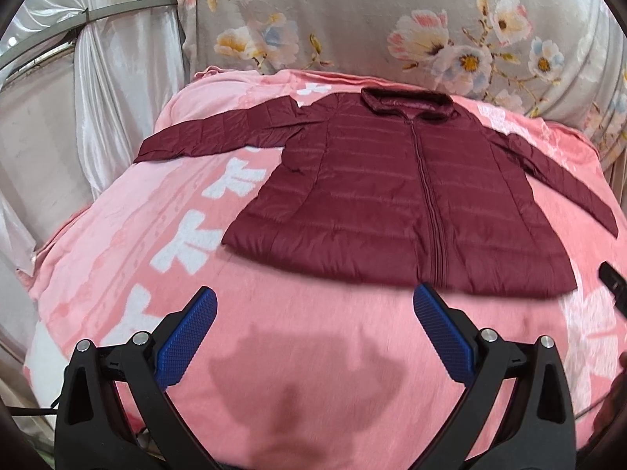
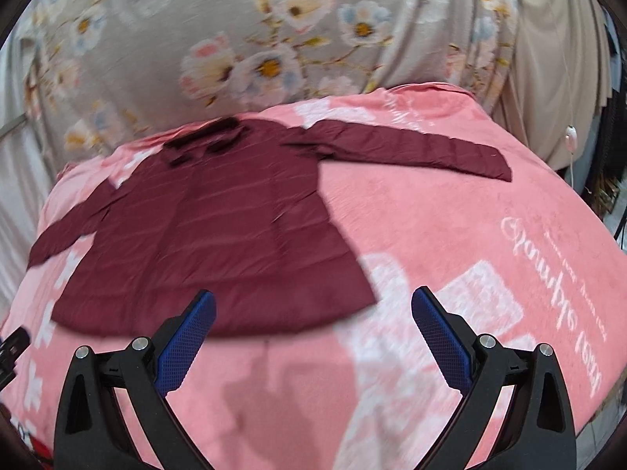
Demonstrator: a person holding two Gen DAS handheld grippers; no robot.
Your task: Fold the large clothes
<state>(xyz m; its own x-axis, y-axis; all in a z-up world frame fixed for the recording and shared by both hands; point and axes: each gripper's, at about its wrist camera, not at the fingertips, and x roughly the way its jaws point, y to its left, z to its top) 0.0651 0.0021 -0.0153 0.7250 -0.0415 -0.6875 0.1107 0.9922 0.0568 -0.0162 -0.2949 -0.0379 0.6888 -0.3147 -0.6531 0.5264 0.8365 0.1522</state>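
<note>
Bed covered by a pink fleece blanket [image 1: 313, 333] with white printed patterns and lettering. Directly on it: dark maroon quilted zip-front jacket [image 1: 392, 196], laid flat, front up, collar at far edge, both sleeves spread outward to the sides.

Left tool [image 1: 314, 315] & right tool [image 2: 313, 315]: black plastic arms w/ silver screws, blue knurled pads [image 1: 184, 338].

The left gripper [image 1: 314, 305] holds its blue-padded fingers [image 1: 441, 335] spread wide, gripping nothing. The right gripper [image 2: 313, 305] is likewise spread wide and empty.
</note>
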